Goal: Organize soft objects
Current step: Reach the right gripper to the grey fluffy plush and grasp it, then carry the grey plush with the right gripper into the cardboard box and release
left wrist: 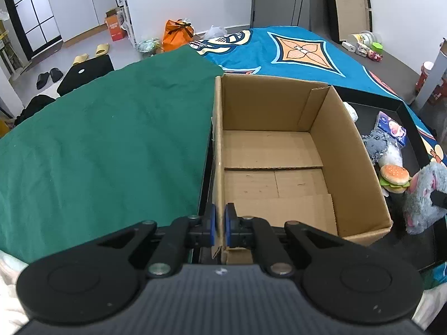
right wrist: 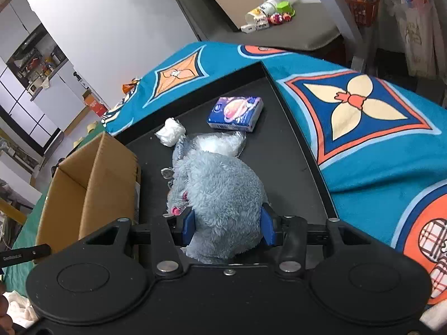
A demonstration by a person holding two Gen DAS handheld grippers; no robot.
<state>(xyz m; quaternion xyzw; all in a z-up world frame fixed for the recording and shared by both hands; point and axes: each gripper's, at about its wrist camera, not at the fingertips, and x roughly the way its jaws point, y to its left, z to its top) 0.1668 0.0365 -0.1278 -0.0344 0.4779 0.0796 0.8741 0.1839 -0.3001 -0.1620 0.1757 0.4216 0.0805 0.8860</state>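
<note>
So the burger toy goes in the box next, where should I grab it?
Grip the burger toy across its bun, probably from above: it lies on the black tray, wedged between the cardboard box and the grey plush, so its sides look crowded.

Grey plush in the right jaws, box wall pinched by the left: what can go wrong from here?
1. The right gripper squeezes only the fluffy rear of the grey plush; soft pile may slip on lifting.
2. The left gripper is clamped on the near wall of the cardboard box; a pull could tilt or drag it.
3. The plush looks bulky; it may catch the box rim.
</note>
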